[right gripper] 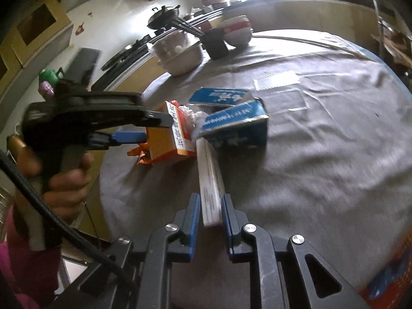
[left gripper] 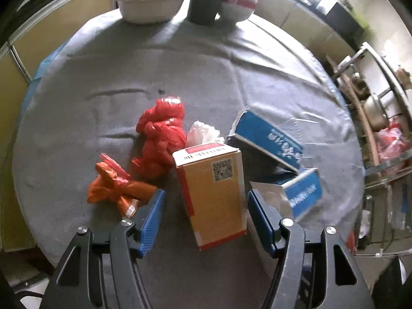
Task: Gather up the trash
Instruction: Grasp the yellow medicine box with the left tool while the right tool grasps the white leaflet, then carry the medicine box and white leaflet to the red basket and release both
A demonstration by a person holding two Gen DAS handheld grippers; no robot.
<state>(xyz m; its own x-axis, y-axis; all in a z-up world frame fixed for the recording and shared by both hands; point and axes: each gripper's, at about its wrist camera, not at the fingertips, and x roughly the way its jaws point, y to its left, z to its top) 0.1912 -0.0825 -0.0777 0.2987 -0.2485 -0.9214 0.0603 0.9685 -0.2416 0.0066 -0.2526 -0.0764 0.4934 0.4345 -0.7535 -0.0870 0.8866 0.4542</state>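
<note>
My left gripper (left gripper: 204, 200) is open, its jaws on either side of an orange and red carton (left gripper: 213, 193) that has a crumpled tissue (left gripper: 203, 132) behind it. Beside it lie a red plastic bag (left gripper: 161, 141), a knotted orange bag (left gripper: 116, 188) and torn blue boxes (left gripper: 267, 136). My right gripper (right gripper: 210, 206) is shut on a long white flat box (right gripper: 209, 180). In the right wrist view the left gripper (right gripper: 154, 126) reaches the orange carton (right gripper: 167, 139) next to the blue boxes (right gripper: 234, 126).
The round table has a grey cloth (left gripper: 180, 64). At its far edge stand a white bowl (left gripper: 149, 5), a black cup (left gripper: 204, 5) and a red-banded bowl (left gripper: 238, 5). A metal rack (left gripper: 378, 118) stands to the right. A clear flat wrapper (right gripper: 276, 79) lies on the cloth.
</note>
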